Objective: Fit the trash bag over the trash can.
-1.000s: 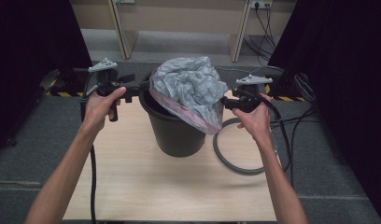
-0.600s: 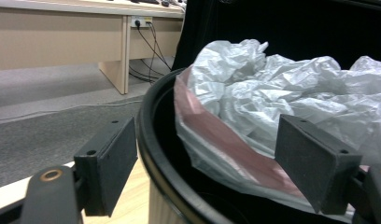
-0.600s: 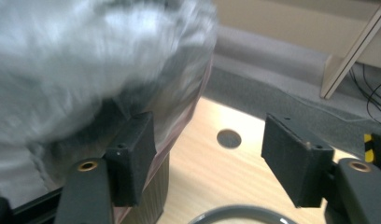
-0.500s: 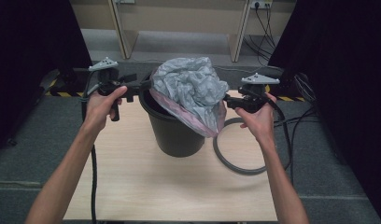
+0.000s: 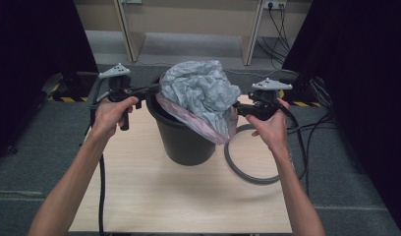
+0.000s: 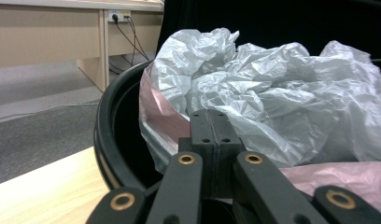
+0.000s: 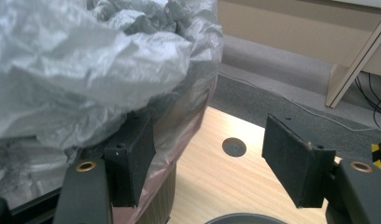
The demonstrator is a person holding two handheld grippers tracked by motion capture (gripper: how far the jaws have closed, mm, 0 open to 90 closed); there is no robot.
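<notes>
High view. Black bucket (image 5: pixel 181 142) upright at mid table (image 5: pixel 154 196). Stuffed with a crumpled grey plastic bag (image 5: pixel 201 91) that heaps well above the rim. Pink film liner (image 5: pixel 215 132) spilling over the right side. Grey hoop (image 5: pixel 251 179) flat on the wood just beside the bucket. Left gripper (image 5: pixel 157 88) level at the left rim, right gripper (image 5: pixel 235 105) level at the liner's overhang, one hand on each.

Left gripper view. Jaws of the left gripper (image 6: pixel 211 116) pressed together, tips right at the bag's lower edge. Cannot tell whether a fold of film is caught between them. Bucket rim (image 6: pixel 102 140) curving off to the left, grey bag (image 6: pixel 272 79) piled behind, pink liner (image 6: pixel 165 116) showing under it.

Right gripper view. Right gripper (image 7: pixel 212 149) spread, having just opened wider. One pad (image 7: pixel 132 154) against the draped film, the other free over the table (image 7: pixel 212 186). Nothing pinched. Grey bag (image 7: pixel 76 70) bulging overhead, pink liner (image 7: pixel 181 133) hanging down the ribbed bucket wall (image 7: pixel 163 196).

Handling, as judged. Very light, thin, limp and probably slick, likely to slide between pads or tear if yanked. Best taken at a bunched fold or doubled edge near the rim, both sides together, and pulled slowly.
</notes>
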